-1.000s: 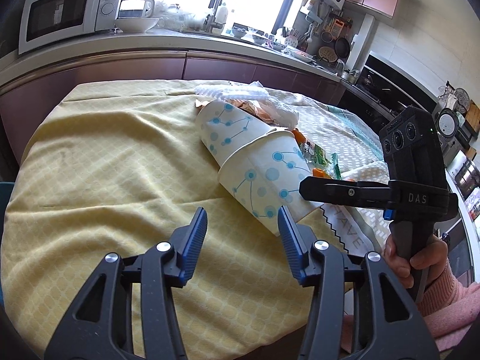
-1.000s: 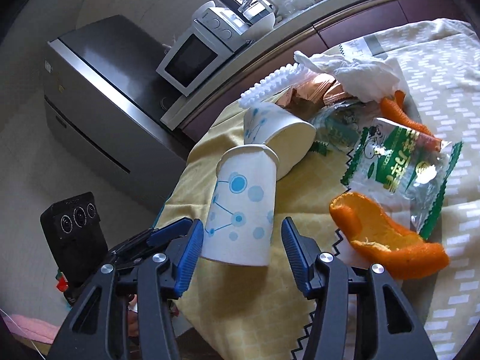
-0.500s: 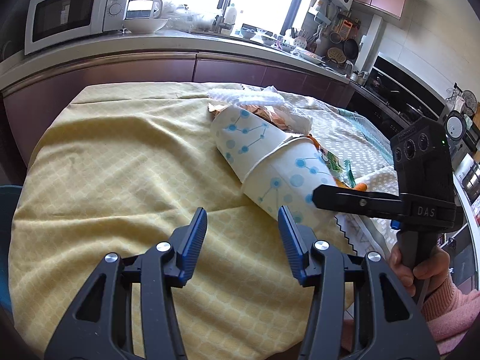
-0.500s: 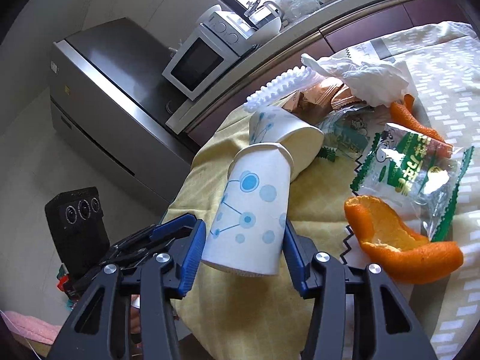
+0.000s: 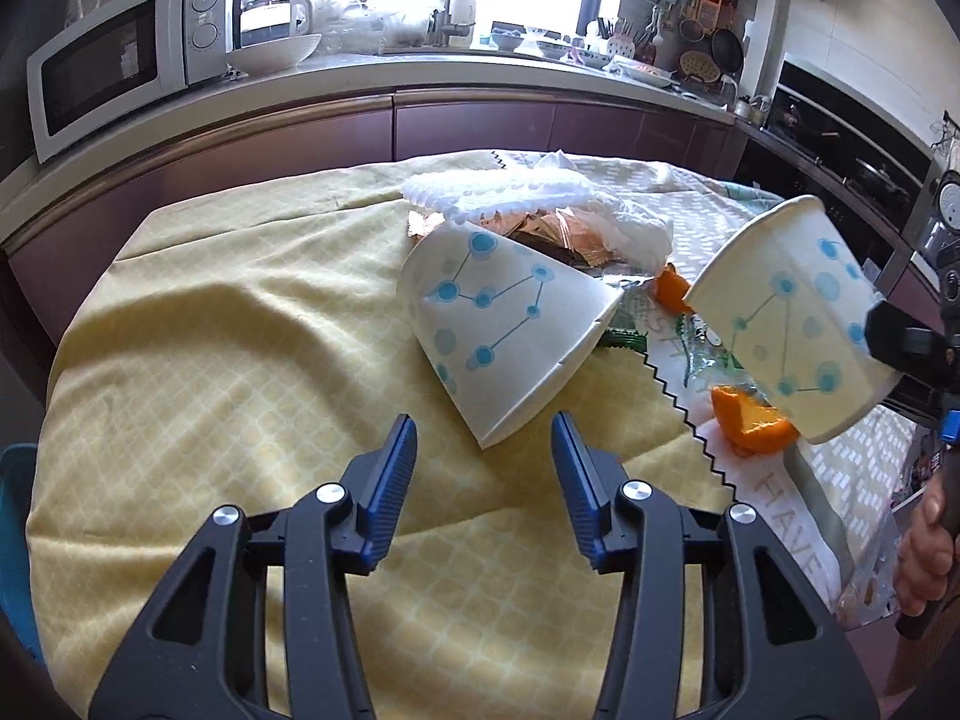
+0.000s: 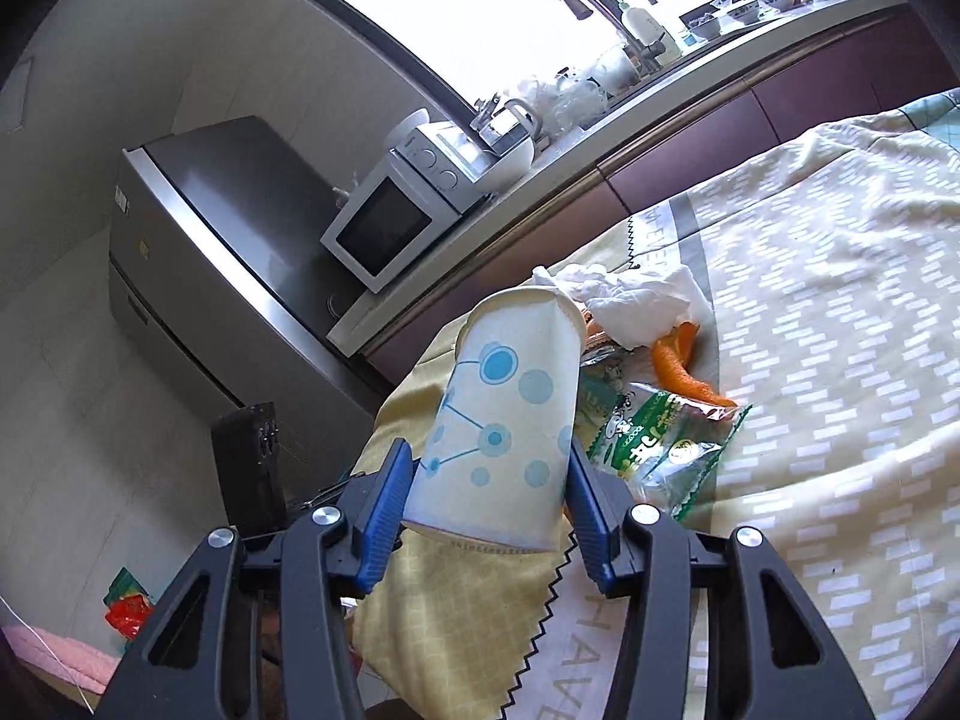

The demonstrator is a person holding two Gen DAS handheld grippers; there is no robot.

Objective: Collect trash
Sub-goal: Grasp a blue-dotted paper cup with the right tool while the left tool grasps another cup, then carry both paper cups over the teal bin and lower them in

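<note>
Cups number two: one (image 6: 510, 420) is clamped near its base in the right gripper (image 6: 489, 501), clear of the surface (image 5: 210, 360); the other (image 5: 504, 324) lies on its side just ahead of the left gripper (image 5: 483, 462), whose jaws, just narrowed, hold nothing. Carry the held cup level, lightly squeezed. Peel pieces (image 5: 750, 420): probably two; wrapper (image 6: 660, 444) and tissue (image 6: 636, 300): one each.

Your right gripper (image 6: 489, 516) clamps both blue fingers (image 6: 384, 501) on the paper cup (image 6: 504, 420), lifted clear of the counter. Your left gripper (image 5: 483, 480), jaws just narrowed slightly, is parted, empty, angled down. Your right hand (image 5: 927, 558) grips its handle.
</note>
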